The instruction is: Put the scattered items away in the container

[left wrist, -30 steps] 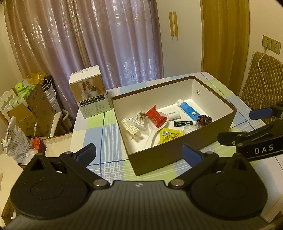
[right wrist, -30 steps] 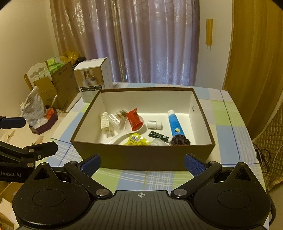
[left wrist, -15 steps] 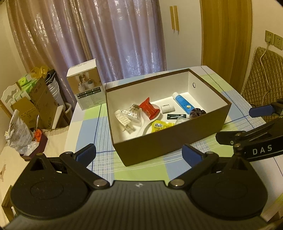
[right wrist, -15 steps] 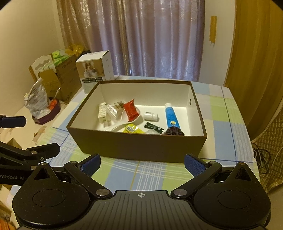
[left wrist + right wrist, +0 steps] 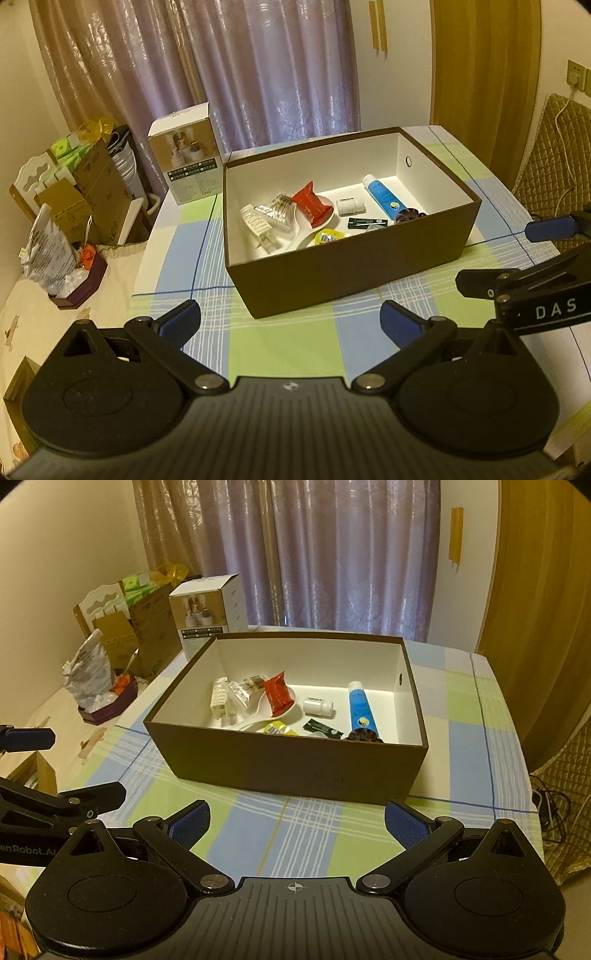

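Note:
A brown box [image 5: 354, 269] [image 5: 288, 771] with a white inside stands on the checked tablecloth. Inside lie a blue tube [image 5: 382, 195] [image 5: 360, 710], a red packet [image 5: 312, 203] [image 5: 277, 694], a small white bottle [image 5: 349, 206] [image 5: 317, 706], a yellow packet [image 5: 328, 236] [image 5: 276, 729], a white spoon-shaped dish [image 5: 258, 716], a white clip [image 5: 256, 223] and a dark scrunchie [image 5: 364, 735]. My left gripper [image 5: 290, 321] hangs open and empty in front of the box. My right gripper [image 5: 297, 821] is likewise open and empty, back from the box's near wall.
A white product carton [image 5: 184, 162] [image 5: 208, 614] stands behind the box at the left. Cardboard boxes and bags [image 5: 74, 192] crowd the floor left of the table. A padded chair [image 5: 554, 147] is at the right. The tablecloth [image 5: 295, 834] lies between grippers and box.
Both grippers have drawn back and up from the box, which now looks smaller and farther. Their jaws stayed open; the items in the box have not moved.

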Tool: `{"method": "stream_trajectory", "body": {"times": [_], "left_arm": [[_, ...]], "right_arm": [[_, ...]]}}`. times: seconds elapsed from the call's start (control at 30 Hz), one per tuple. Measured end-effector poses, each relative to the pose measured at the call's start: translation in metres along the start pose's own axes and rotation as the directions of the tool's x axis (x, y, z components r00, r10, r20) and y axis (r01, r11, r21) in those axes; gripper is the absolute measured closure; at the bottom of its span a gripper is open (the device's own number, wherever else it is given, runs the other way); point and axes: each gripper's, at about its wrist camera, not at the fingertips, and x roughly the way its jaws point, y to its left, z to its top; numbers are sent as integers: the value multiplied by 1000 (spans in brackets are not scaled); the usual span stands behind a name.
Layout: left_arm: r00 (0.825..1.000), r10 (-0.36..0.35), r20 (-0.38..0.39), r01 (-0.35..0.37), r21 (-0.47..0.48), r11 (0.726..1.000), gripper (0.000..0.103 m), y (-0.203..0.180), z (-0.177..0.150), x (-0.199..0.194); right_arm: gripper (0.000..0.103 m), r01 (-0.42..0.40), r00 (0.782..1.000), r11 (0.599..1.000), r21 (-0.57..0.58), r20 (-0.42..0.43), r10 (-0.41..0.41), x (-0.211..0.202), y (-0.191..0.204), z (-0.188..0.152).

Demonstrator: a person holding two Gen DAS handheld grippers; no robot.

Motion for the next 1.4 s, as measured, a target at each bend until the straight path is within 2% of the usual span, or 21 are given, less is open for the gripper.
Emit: {"method": "stream_trajectory", "body": {"times": [0.47, 1.4], "left_arm": [[999, 37, -8, -37, -16, 999, 1, -3, 0, -1], [1000, 8, 4, -8, 34, 999, 1, 17, 34, 48]], "right_arm": [[0, -21, 1000, 1000, 2, -1, 21, -1, -7, -2], [0, 27, 999, 999, 46, -30, -26, 39, -11, 25]]}}
